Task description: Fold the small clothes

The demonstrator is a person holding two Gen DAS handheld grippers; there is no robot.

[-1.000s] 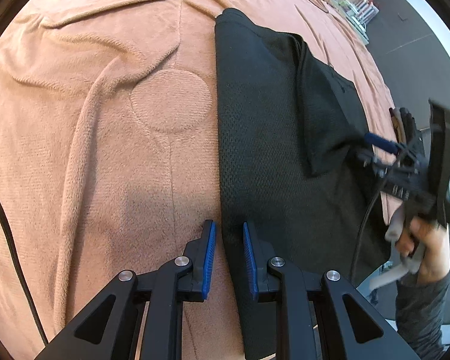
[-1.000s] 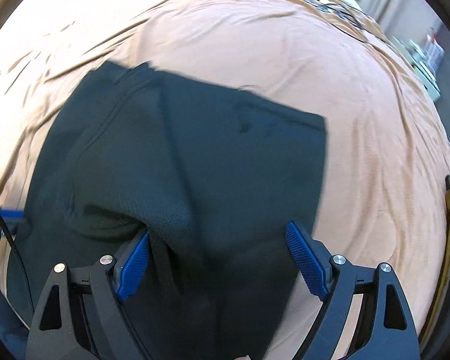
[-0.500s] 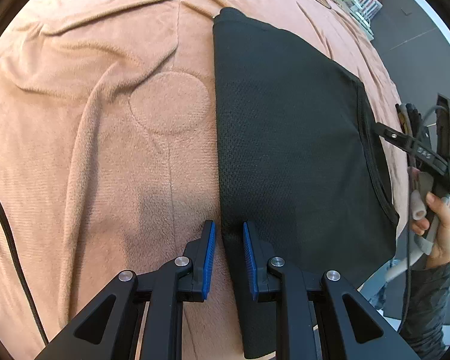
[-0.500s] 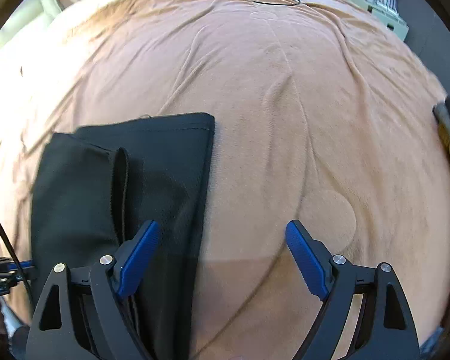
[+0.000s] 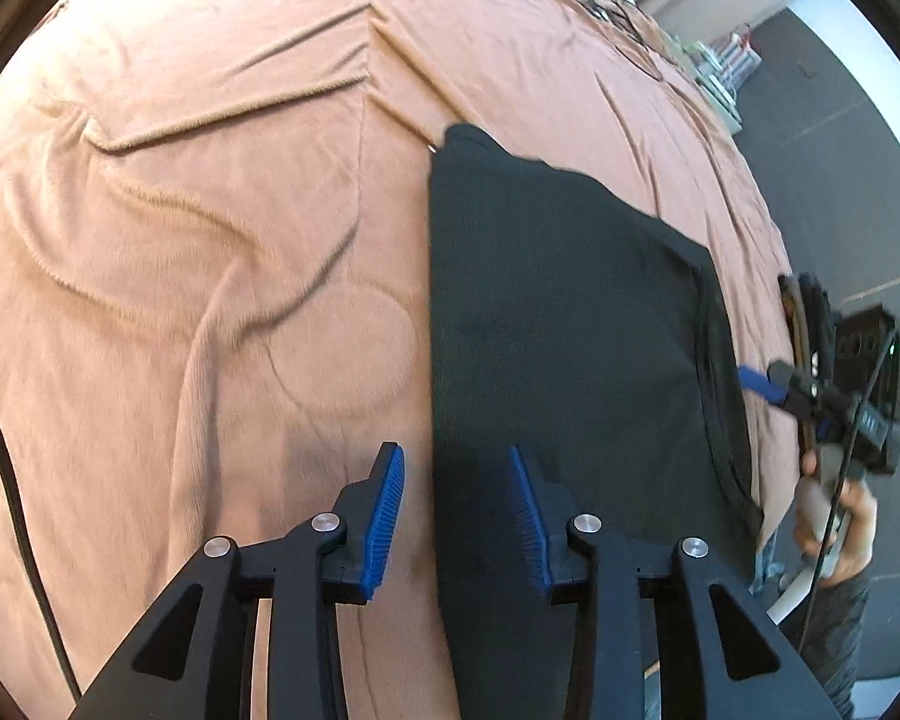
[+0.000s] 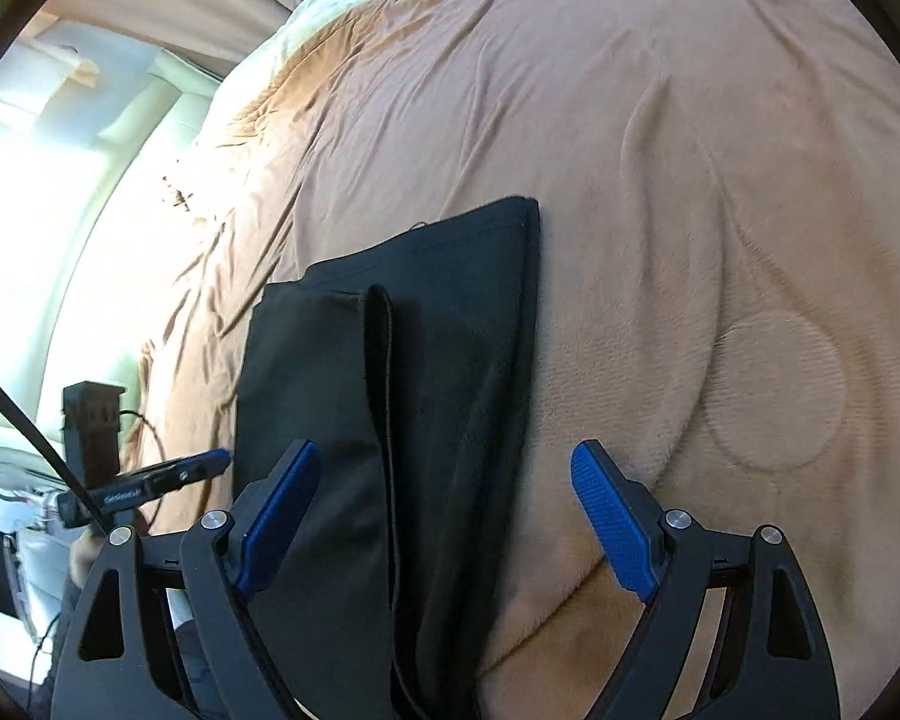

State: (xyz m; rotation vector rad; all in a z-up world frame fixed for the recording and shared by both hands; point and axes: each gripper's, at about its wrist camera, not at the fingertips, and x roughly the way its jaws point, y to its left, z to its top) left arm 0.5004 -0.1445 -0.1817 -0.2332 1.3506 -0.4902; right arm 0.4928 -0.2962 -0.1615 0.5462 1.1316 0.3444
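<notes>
Now the left gripper (image 5: 456, 504) is opening, releasing the folded black mesh-knit garment (image 5: 564, 324), flat and rectangular on the plush tan blanket (image 5: 210, 240); right gripper (image 6: 444, 510) spread, empty.

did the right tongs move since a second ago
Yes. The right tongs swung off the black shirt toward its right edge; bare brown blanket now fills the view's right half.

Left gripper (image 5: 456, 516) fingers opening; right gripper (image 6: 444, 516) spread wide (both angled down).
</notes>
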